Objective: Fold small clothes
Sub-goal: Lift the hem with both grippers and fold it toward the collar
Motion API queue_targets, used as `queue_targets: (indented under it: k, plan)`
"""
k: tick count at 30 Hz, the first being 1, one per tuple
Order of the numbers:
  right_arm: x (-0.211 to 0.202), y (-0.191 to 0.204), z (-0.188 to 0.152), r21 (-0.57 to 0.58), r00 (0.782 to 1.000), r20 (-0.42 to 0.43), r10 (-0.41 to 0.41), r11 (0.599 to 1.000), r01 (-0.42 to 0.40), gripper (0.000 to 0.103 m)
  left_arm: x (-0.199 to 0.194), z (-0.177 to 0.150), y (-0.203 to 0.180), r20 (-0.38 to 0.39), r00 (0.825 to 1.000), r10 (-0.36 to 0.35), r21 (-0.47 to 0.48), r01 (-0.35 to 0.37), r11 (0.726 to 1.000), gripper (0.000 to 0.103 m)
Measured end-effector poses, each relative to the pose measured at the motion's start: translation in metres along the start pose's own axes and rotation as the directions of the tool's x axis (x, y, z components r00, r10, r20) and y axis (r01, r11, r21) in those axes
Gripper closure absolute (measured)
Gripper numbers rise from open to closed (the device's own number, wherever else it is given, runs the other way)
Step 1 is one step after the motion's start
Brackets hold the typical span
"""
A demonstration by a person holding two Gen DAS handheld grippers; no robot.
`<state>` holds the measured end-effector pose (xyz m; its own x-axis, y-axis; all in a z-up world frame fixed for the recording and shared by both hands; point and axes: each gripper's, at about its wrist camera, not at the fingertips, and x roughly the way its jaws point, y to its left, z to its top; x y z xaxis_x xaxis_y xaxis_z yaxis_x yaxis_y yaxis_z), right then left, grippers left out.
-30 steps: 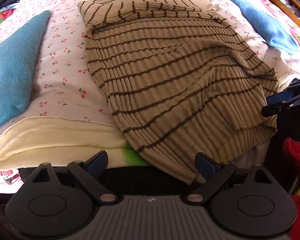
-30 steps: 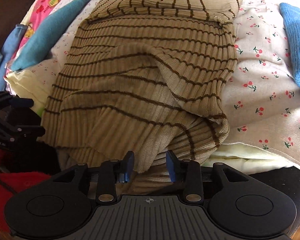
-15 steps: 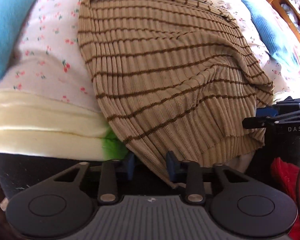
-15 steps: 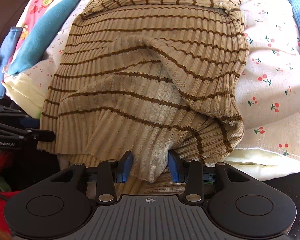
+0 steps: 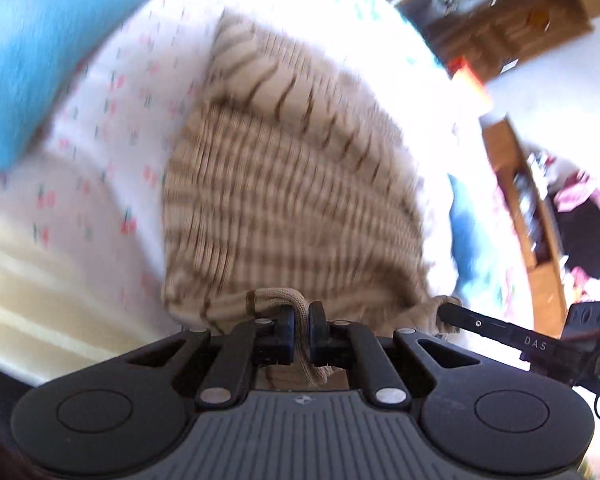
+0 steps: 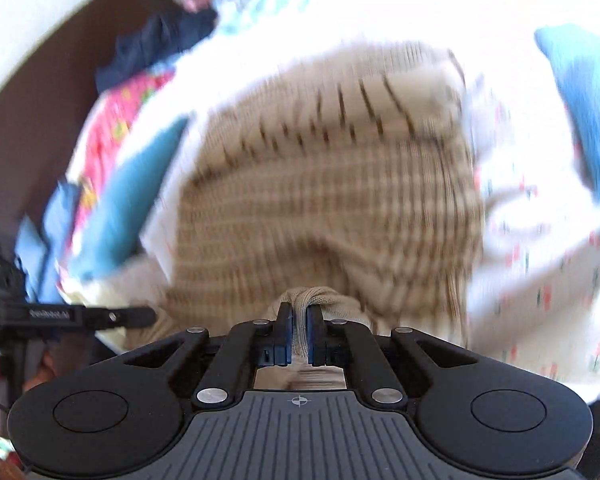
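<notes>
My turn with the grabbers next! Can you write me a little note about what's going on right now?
Left gripper: shut on the sweater, pinching its near hem.
Right gripper: shut on the same hem, further along.
The sweater lies on the cherry-print bed, its far part already folded over. Blue cloths lie at either side.
Done: both hem corners gripped, near edge lifted; both views are blurred by motion.
Left: probably carry the hem over toward the far end, lay it flat, let go, then finish folding.
</notes>
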<state>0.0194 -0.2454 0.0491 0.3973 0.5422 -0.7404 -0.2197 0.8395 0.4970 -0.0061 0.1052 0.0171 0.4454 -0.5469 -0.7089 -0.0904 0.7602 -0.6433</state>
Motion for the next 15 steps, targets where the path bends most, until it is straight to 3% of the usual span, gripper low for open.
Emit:
queue_targets:
  k: [5, 8, 13, 15]
  plan:
    - [-0.002, 0.014, 0.042, -0.052, 0.994, 0.108, 0.005, 0.999, 0.0, 0.096, -0.006, 0.034, -0.002, 0.107, 0.993, -0.047, 0.004, 0.046, 0.999, 0.091]
    - [0.007, 0.013, 0.07, -0.056, 0.983, 0.181, -0.033, 0.997, 0.044, 0.096, -0.005, 0.058, 0.001, 0.196, 0.978, -0.066, -0.007, 0.068, 0.998, 0.091]
    - [0.039, 0.001, 0.104, -0.006, 0.949, 0.248, -0.193, 0.98, 0.201, 0.088, 0.011, 0.082, 0.017, 0.273, 0.962, 0.027, -0.056, -0.012, 0.998, 0.091]
    - [0.042, 0.001, 0.101, -0.019, 0.951, 0.24, -0.193, 0.979, 0.203, 0.086, 0.017, 0.079, 0.028, 0.261, 0.965, 0.036, -0.08, -0.015, 0.997, 0.091]
